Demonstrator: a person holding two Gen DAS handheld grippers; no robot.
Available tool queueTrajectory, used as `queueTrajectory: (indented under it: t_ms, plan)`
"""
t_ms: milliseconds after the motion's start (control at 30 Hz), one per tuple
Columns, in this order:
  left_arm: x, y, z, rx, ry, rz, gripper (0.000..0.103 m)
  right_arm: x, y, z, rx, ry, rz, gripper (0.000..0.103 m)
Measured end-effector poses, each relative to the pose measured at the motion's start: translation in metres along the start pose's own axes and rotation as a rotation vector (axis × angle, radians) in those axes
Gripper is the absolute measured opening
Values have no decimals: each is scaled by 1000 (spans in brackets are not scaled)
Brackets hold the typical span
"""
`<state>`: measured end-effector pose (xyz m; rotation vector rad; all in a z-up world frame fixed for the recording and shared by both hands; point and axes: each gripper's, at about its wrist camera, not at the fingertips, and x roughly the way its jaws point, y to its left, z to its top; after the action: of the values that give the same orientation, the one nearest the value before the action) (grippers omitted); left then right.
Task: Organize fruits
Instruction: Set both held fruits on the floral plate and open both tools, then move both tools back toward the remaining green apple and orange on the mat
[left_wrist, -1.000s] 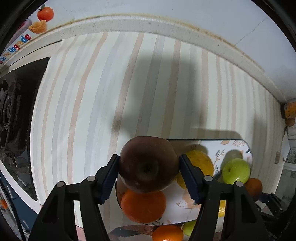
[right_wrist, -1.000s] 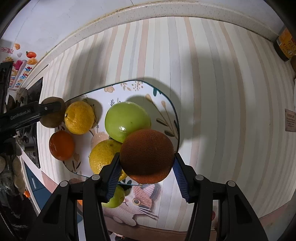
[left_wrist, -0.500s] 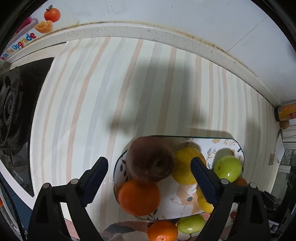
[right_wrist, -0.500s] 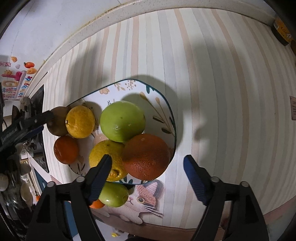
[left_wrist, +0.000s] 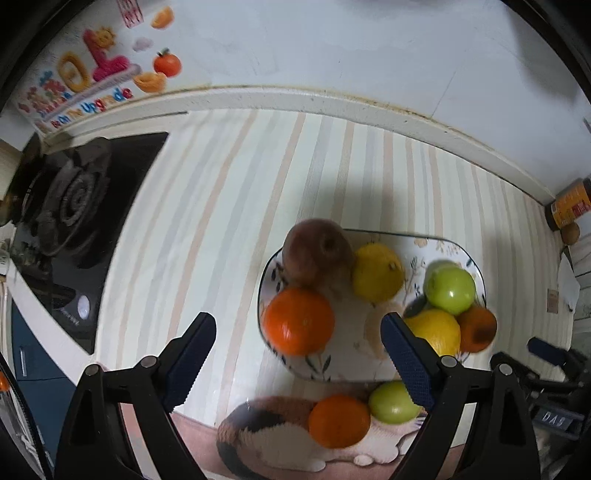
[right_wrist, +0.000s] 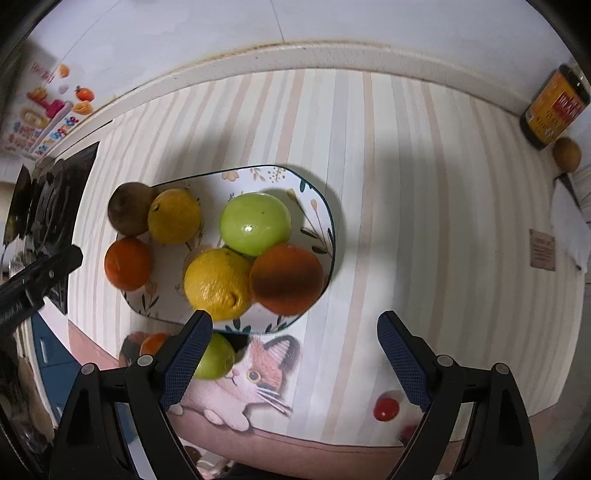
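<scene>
A floral plate on the striped counter holds a brown apple, two yellow citrus, a green apple and two oranges. A loose orange and green apple lie on the cat mat in front of the plate. My left gripper is open and empty, above and in front of the plate. My right gripper is open and empty, back from the plate's near edge.
A gas stove lies to the left. A dark jar and a small brown fruit stand at the back right corner. A small red tomato lies near the counter's front edge. The wall runs behind the counter.
Both grippers opened and let go: the brown apple and the dark orange now rest on the plate. Both grippers have pulled back and up from the plate.
</scene>
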<state>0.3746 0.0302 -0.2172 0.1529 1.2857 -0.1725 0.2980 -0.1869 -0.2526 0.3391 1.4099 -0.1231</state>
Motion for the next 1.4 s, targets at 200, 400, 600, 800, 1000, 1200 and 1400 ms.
queueTrajectory:
  t_ms: [200,400,600,800,1000,1200,1400]
  plan:
    - [-34,-1,-37,3,-65,13,91,-34,7,-22,-54,-61,-14,93]
    - [-68,-7,-65,6,-123,-5,91,-73,13,-50,-90,-121,-8,93]
    - [-102,-10,-86,0,-168,-25,91,-110,20,-75,-125,-175,21,93]
    - [-135,-9,-102,-18,-216,-39,91,-142,25,-99,-153,-217,48,93]
    - [-158,-11,-115,-25,-255,-51,91,-168,26,-115,-169,-259,68,93]
    - [-170,-9,-125,-40,-272,-56,91,-177,22,-123,-164,-266,91,93]
    - [-151,0,-125,-56,-229,-31,97,-148,17,-112,-122,-190,146,93]
